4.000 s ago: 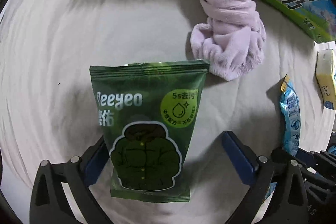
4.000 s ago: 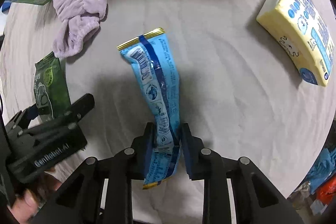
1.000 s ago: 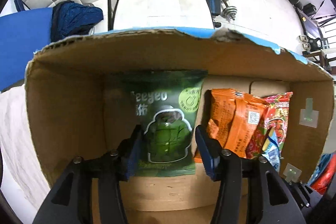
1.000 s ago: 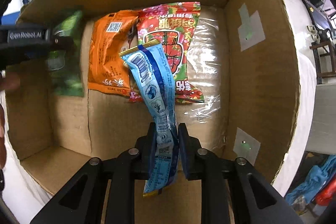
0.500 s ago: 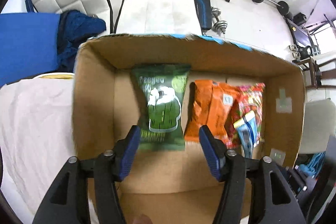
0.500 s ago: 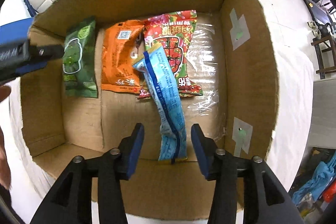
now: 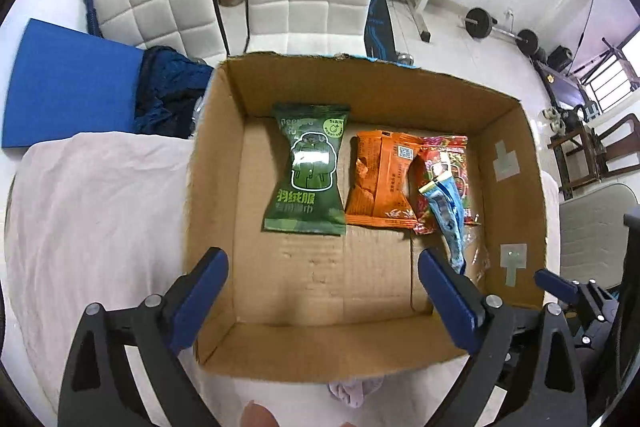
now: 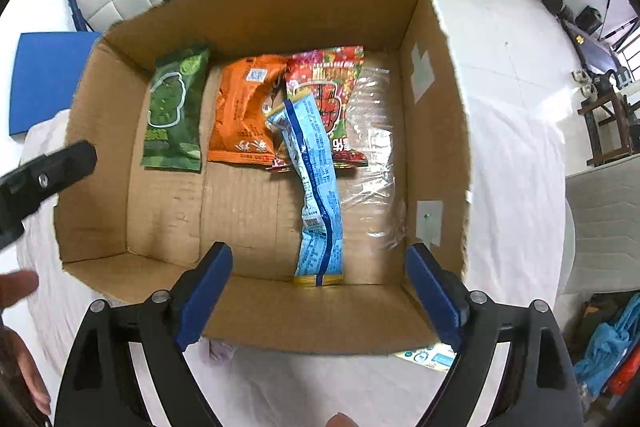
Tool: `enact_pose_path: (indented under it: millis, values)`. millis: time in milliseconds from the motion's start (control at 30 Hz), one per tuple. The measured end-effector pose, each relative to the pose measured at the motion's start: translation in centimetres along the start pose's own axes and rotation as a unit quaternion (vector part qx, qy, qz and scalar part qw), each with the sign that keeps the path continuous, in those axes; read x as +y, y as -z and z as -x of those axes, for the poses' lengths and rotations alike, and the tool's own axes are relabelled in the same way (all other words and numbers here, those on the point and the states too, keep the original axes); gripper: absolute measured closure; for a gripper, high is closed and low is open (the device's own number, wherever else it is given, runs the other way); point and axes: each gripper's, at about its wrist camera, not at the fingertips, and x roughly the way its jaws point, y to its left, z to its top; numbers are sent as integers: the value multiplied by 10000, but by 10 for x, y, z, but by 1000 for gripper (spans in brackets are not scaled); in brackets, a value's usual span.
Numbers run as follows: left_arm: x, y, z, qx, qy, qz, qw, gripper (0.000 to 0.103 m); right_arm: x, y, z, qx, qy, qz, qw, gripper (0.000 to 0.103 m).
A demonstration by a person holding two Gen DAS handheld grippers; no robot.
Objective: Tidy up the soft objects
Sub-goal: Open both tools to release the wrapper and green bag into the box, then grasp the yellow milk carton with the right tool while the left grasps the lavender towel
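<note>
Four packets lie in the cardboard box (image 7: 516, 195) ahead of both your grippers, on the box floor toward its far wall. Your left gripper (image 7: 322, 301) is spread wide with nothing between its blue pads, hovering over the near part of the box; your right gripper (image 8: 318, 293) is just as wide and empty, above the near wall.

Straight ahead of your left gripper, slightly to its left, sits the green packet (image 7: 308, 183), flat and upright as you see it. Just to the right of it is the orange packet (image 7: 378, 183), and the red packet (image 7: 446, 155) overlaps that one's right edge.

Ahead of your right gripper, the long blue packet (image 8: 318, 195) stretches from close to your fingers up onto the red packet (image 8: 332, 83), its far end resting over it. Clear plastic film (image 8: 374, 163) lies on the floor to the right of the blue one.

Below the box's near wall, close under your left gripper, a scrap of lilac cloth (image 7: 354, 393) peeks out on the white sheet (image 7: 92, 211).
</note>
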Motion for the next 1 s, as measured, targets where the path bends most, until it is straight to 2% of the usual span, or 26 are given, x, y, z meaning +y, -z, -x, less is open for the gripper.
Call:
enact_pose_path:
  millis: [33, 333, 400, 467, 667, 767, 833, 1000]
  values:
    - [0, 4, 4, -35, 8, 5, 10000, 6, -1, 3, 6, -73, 6, -6, 10000, 6]
    - [-9, 47, 53, -693, -265, -12, 9972, 6, -6, 36, 53, -566, -146, -14, 9983, 5]
    - [-11, 54, 59, -749, -333, -48, 9966, 6, -6, 46, 62, -706, -223, 9, 9973, 0]
    - [-13, 59, 65, -800, -310, -42, 9963, 0, -6, 55, 73, -876, -218, 32, 9959, 0]
    - [-23, 75, 89, -1143, -444, -120, 9924, 0, -10, 72, 99, -1133, -373, -16, 9929, 0]
    - [-27, 80, 95, -1189, -417, -145, 9919, 0, -15, 79, 109, -1185, -440, -73, 9920, 0]
    - [-29, 84, 92, -1088, -483, -127, 9928, 0, -24, 84, 112, -1157, -425, -180, 9922, 0]
    - [-29, 94, 68, -697, -510, -3, 9963, 0, -75, 94, 85, -676, -123, -693, 9952, 0]
